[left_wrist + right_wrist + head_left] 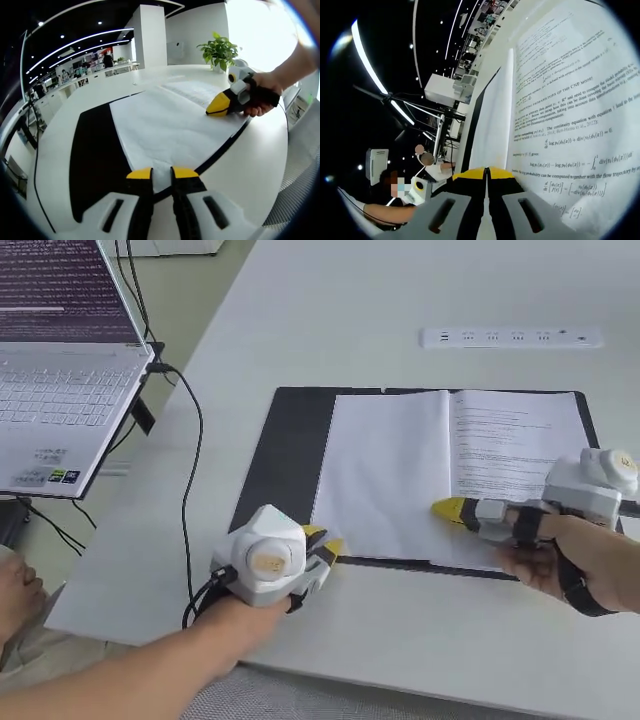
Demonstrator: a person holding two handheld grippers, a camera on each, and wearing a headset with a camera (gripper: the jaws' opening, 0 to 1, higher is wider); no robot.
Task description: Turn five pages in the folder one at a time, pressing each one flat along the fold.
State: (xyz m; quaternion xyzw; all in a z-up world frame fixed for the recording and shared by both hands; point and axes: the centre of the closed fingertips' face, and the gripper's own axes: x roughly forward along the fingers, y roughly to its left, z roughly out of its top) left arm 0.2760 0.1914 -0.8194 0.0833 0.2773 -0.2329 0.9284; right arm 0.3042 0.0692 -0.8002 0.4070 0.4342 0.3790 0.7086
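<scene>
A black folder (285, 455) lies open on the white table. Its left page (385, 470) is blank and its right page (515, 445) is printed. My right gripper (440, 508) is shut with nothing in it, its yellow tips resting on the fold near the folder's front edge. In its own view the right gripper (486, 171) points along the fold beside the printed text (570, 125). My left gripper (328, 545) sits at the blank page's front left corner. The left gripper (161, 173) has its jaws a narrow gap apart, with white paper (165, 125) showing between them. The right gripper (212, 109) also appears there.
An open laptop (60, 390) stands at the left, with a black cable (190, 470) running down the table edge. A white power strip (510, 337) lies behind the folder. Another person's hand (15, 590) is at the far left. The table's front edge is close to both grippers.
</scene>
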